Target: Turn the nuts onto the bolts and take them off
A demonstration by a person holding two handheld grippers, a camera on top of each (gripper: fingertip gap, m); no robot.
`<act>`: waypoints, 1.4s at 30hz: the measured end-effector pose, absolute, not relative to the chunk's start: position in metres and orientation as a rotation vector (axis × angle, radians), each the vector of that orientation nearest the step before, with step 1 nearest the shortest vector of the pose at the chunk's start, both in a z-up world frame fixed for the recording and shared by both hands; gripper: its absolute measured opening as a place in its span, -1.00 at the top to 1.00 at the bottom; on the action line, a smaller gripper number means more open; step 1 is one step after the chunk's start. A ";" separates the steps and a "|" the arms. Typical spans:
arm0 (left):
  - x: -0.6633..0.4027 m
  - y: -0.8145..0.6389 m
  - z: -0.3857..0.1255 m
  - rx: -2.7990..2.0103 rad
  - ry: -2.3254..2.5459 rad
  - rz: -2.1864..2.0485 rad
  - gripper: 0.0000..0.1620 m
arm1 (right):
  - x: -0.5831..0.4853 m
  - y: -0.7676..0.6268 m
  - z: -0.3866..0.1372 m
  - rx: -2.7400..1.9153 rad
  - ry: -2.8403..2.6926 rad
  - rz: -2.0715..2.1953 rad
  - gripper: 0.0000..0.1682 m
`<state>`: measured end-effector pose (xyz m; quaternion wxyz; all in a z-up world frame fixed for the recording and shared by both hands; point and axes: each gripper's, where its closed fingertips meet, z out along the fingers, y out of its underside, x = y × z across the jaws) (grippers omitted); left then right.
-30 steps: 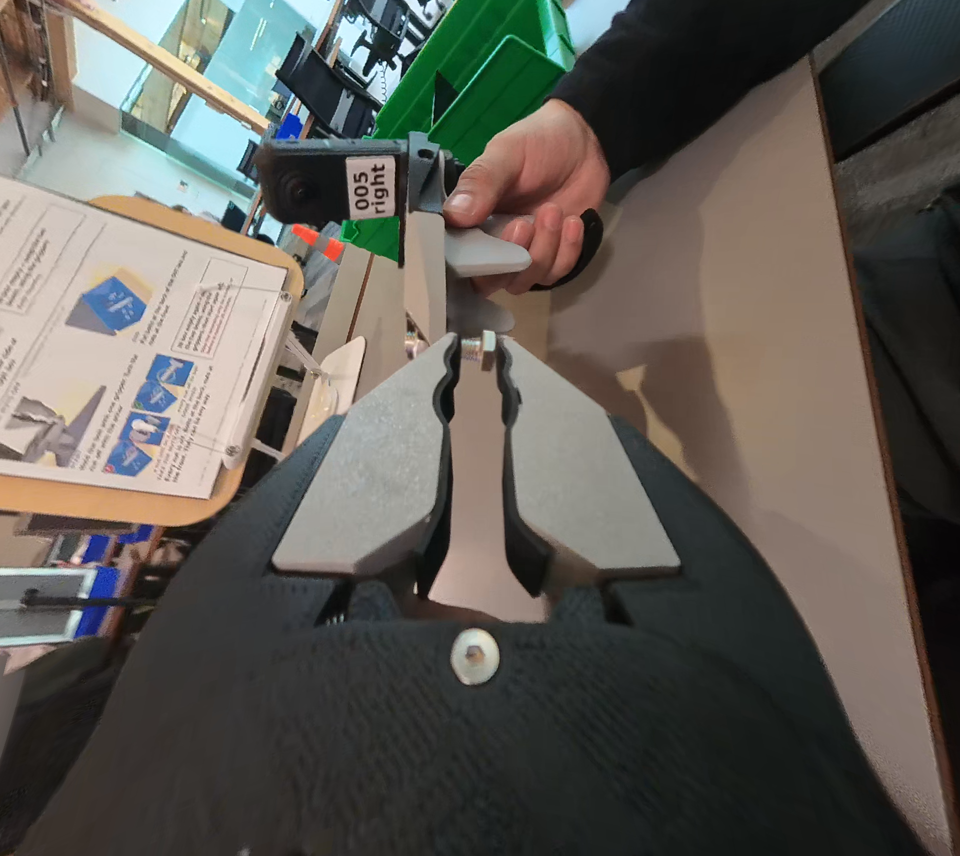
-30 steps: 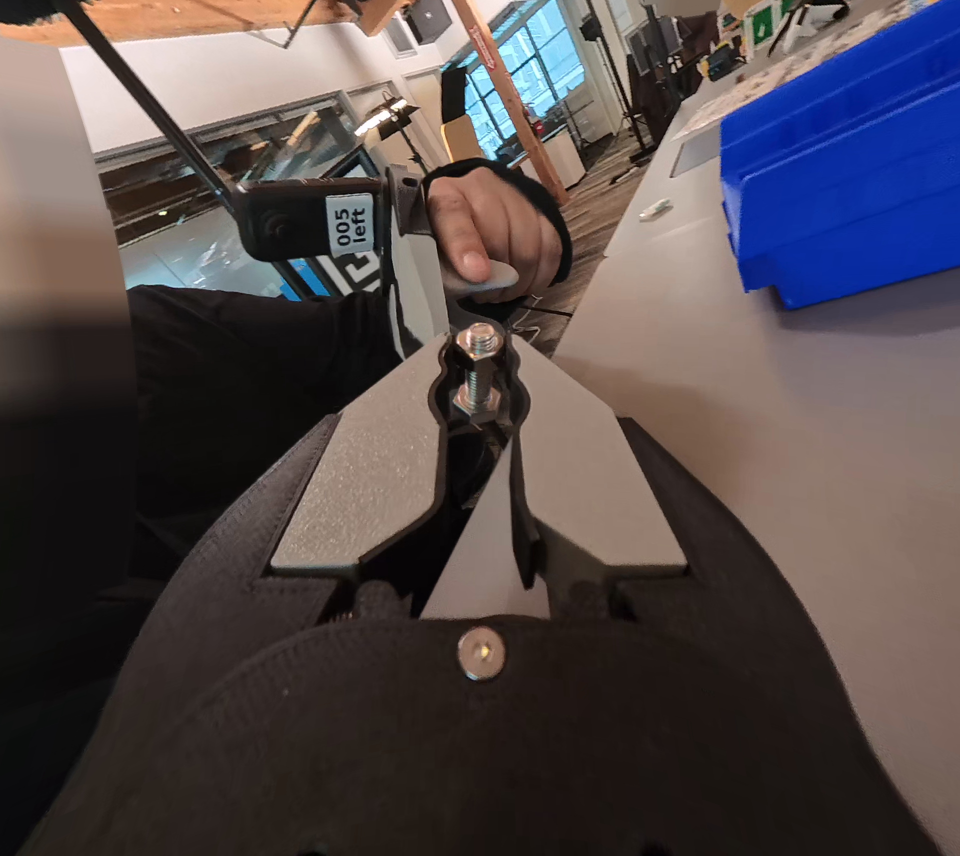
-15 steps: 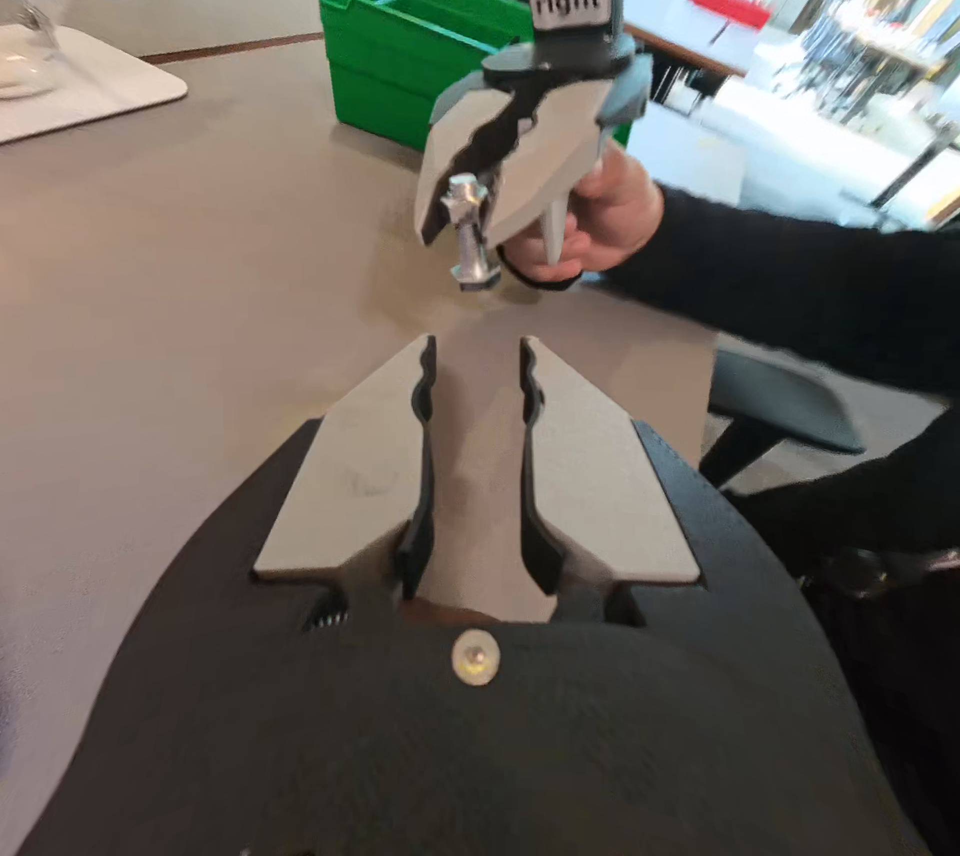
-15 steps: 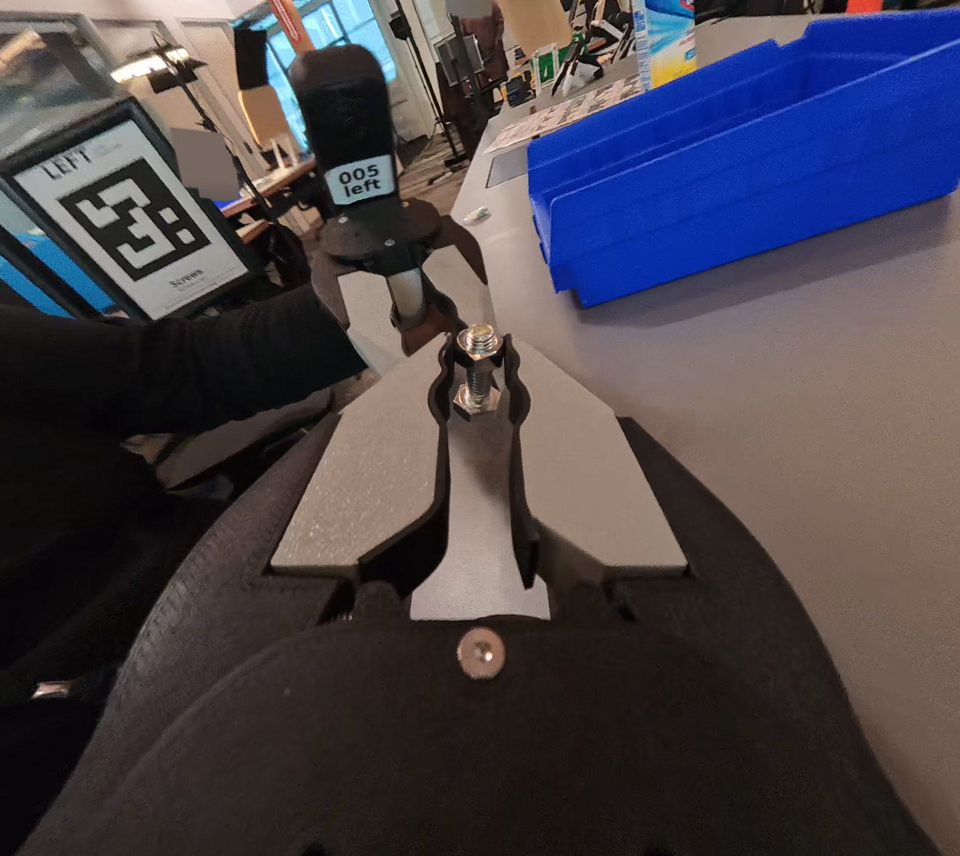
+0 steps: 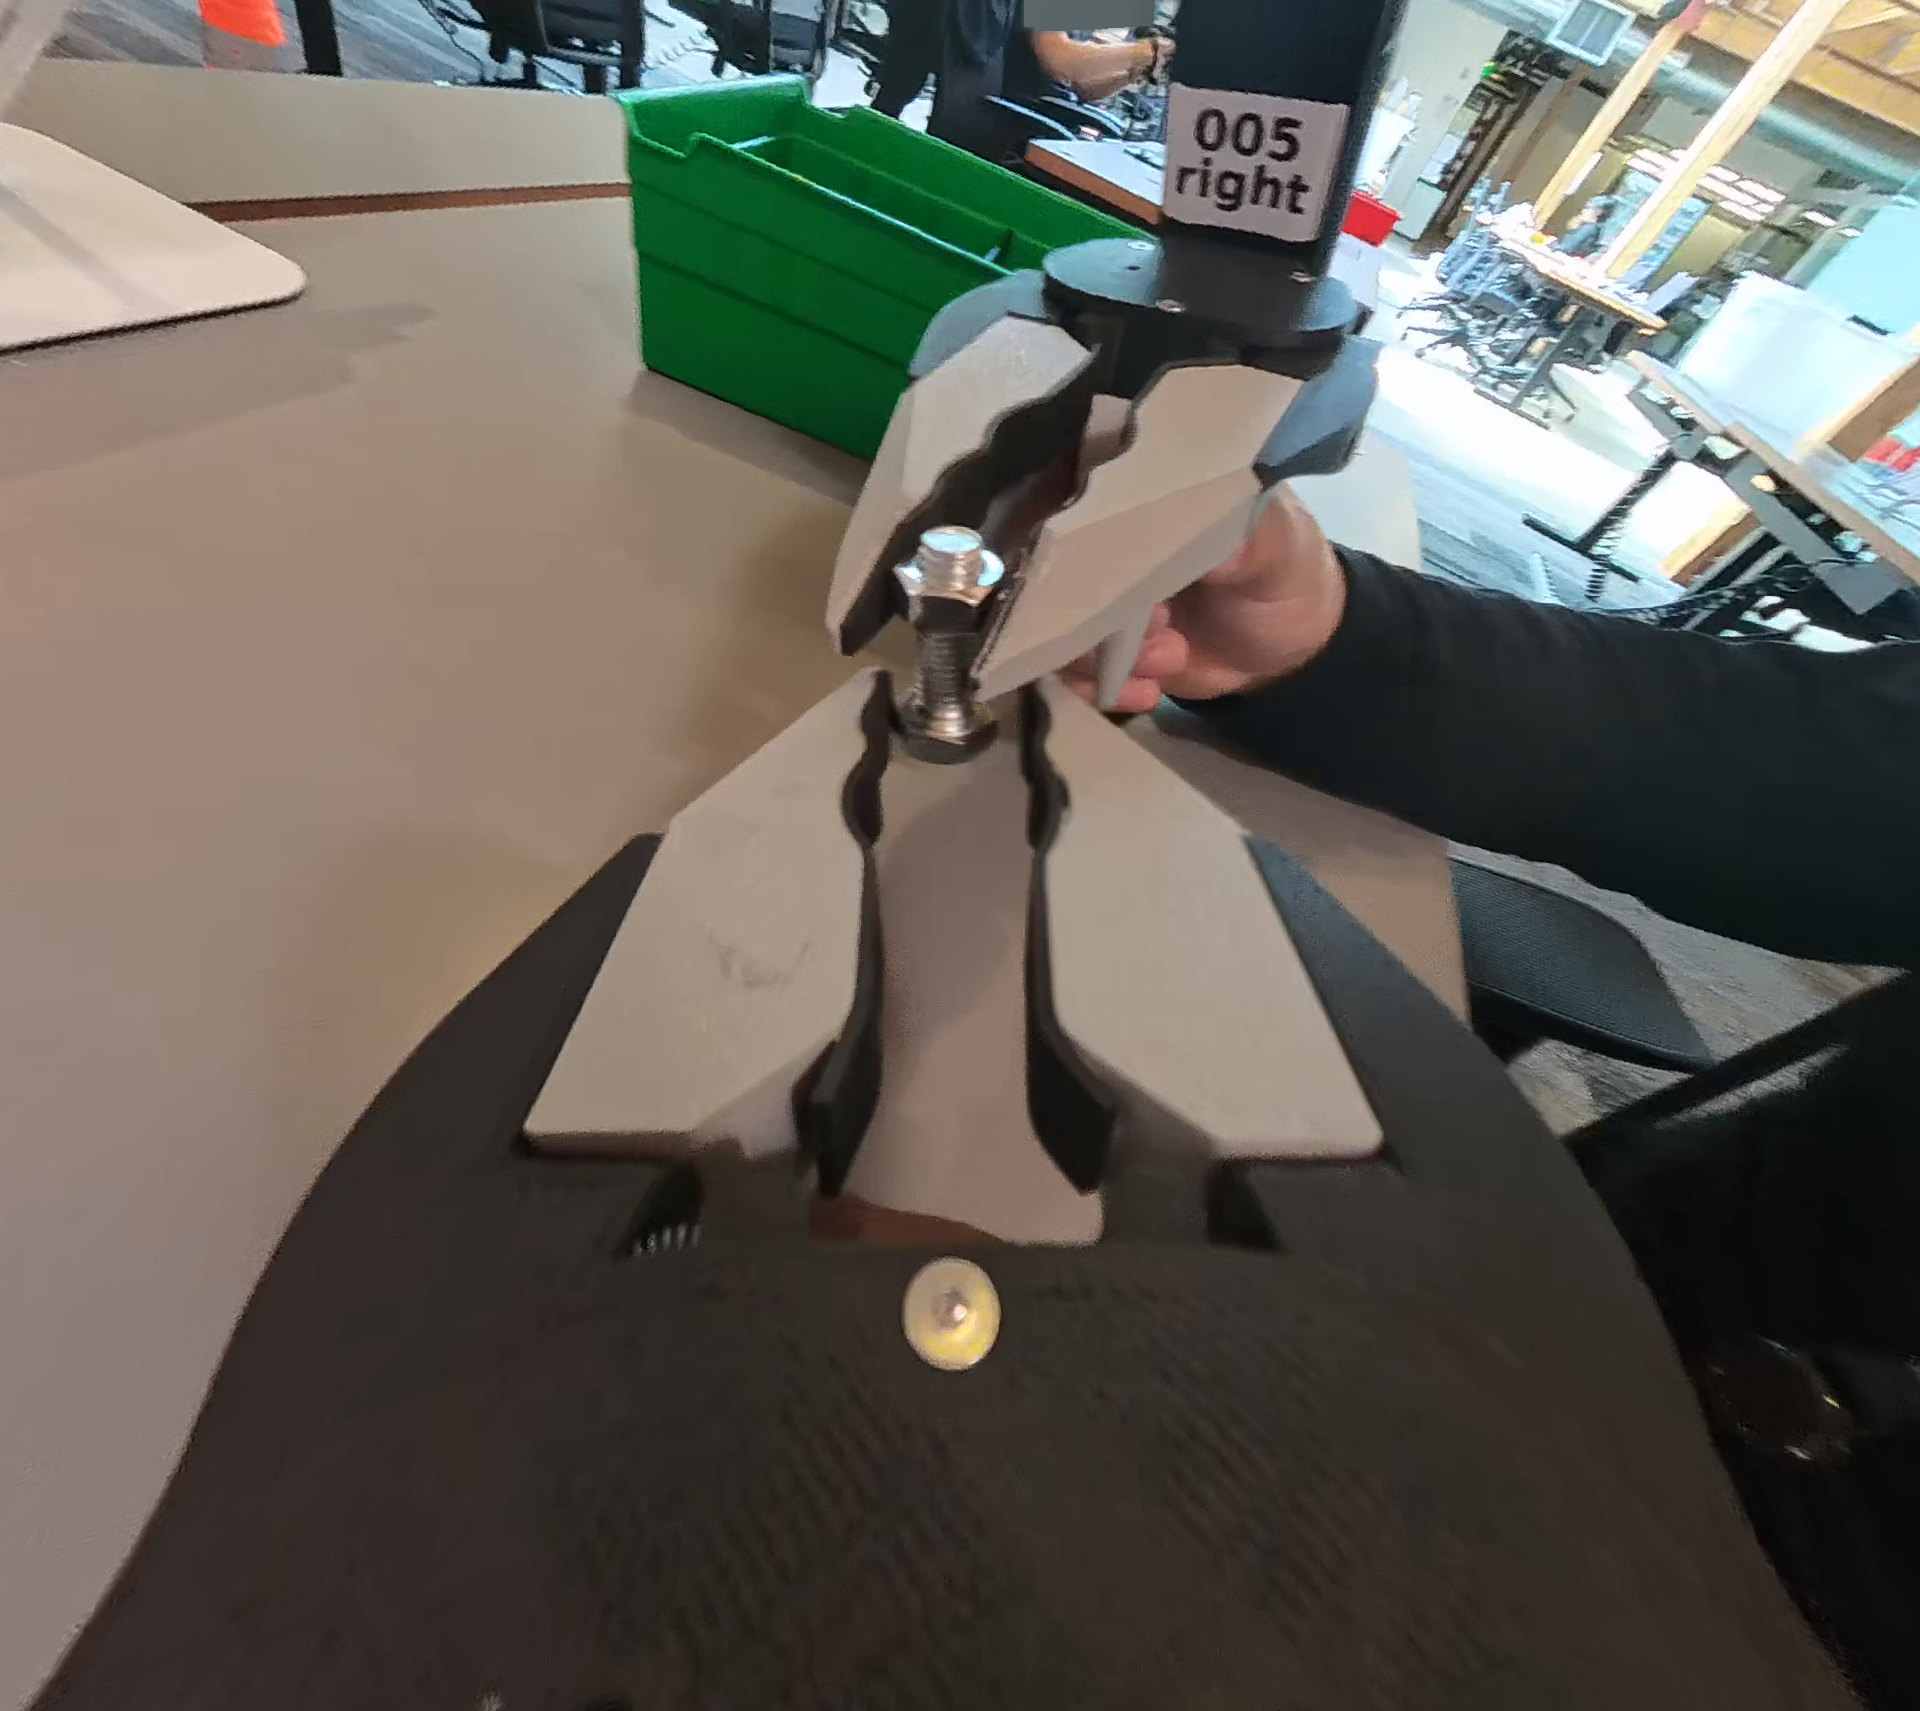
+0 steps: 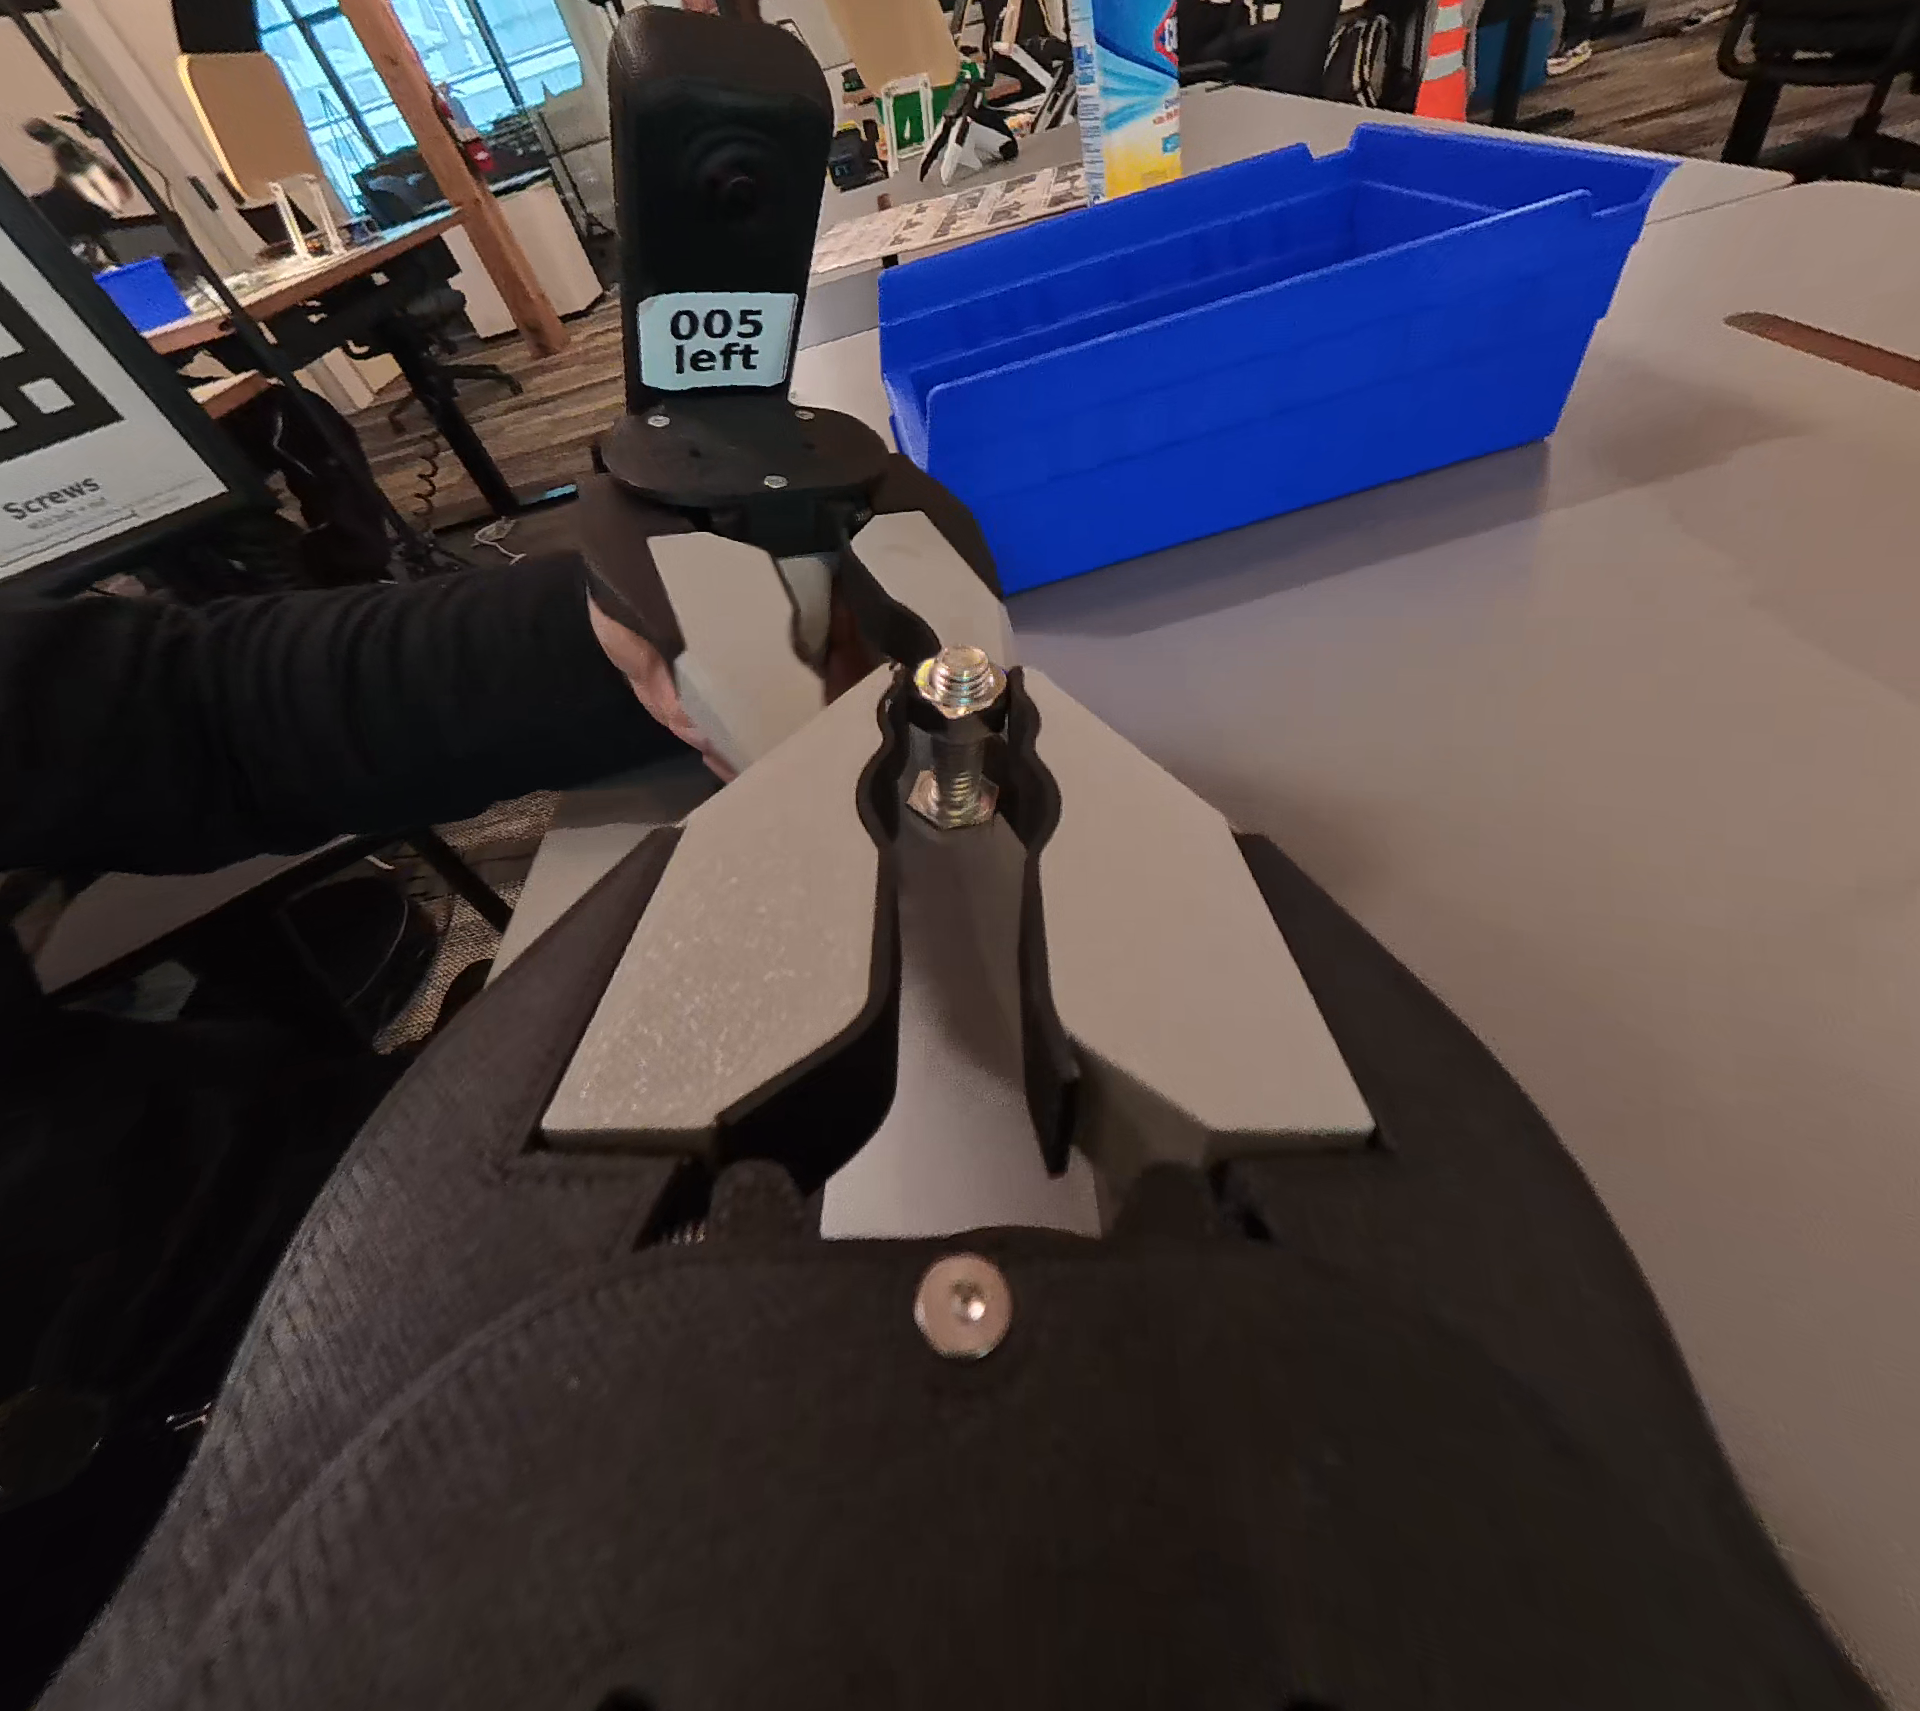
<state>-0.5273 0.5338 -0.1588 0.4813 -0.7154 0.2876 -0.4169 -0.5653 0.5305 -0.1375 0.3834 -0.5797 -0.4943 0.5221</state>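
A silver bolt (image 6: 948, 757) stands upright with a nut (image 6: 956, 690) near its threaded top end. My right gripper (image 6: 956, 695) is shut on the nut and holds the bolt above the grey table (image 6: 1455, 726). The bolt's hex head (image 6: 951, 804) hangs below, between the finger notches. In the left wrist view the right gripper (image 5: 935, 633) comes down from above with the nut (image 5: 948, 586). My left gripper (image 5: 951, 716) is open, its fingertips on either side of the bolt head (image 5: 940, 726), with a gap on the right side.
A green bin (image 5: 790, 279) stands behind the grippers in the left wrist view, with a white stand base (image 5: 104, 259) at the far left. A blue bin (image 6: 1247, 373) and a wipes canister (image 6: 1127, 92) sit beyond in the right wrist view. A person's black sleeves reach in from the sides. Left and right tips are no more than a few centimetres apart. From either gripper's tips it is about 40 cm to the white stand base (image 5: 104, 259).
Both grippers have swung from tilted to upright. My left gripper drew back from the bolt, then came forward again, open around the bolt head. The right gripper has kept its hold.
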 end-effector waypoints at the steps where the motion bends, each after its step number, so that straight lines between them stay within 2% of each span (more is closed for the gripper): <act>1: -0.528 0.538 -0.161 -1.744 0.703 -1.000 0.79 | -0.565 0.532 -0.138 -1.482 -1.254 1.326 0.82; 12: -0.548 0.549 -0.164 -1.733 0.591 -1.135 0.80 | -0.566 0.551 -0.152 -1.578 -1.188 1.250 0.82; 32: -0.541 0.539 -0.165 -1.697 0.715 -0.943 0.81 | -0.573 0.537 -0.143 -1.541 -1.170 1.373 0.83; 38: -0.547 0.544 -0.161 -1.680 0.678 -0.928 0.81 | -0.564 0.553 -0.146 -1.580 -1.126 1.340 0.66; 42: -0.548 0.546 -0.161 -1.679 0.671 -0.910 0.81 | -0.563 0.554 -0.145 -1.571 -1.125 1.328 0.72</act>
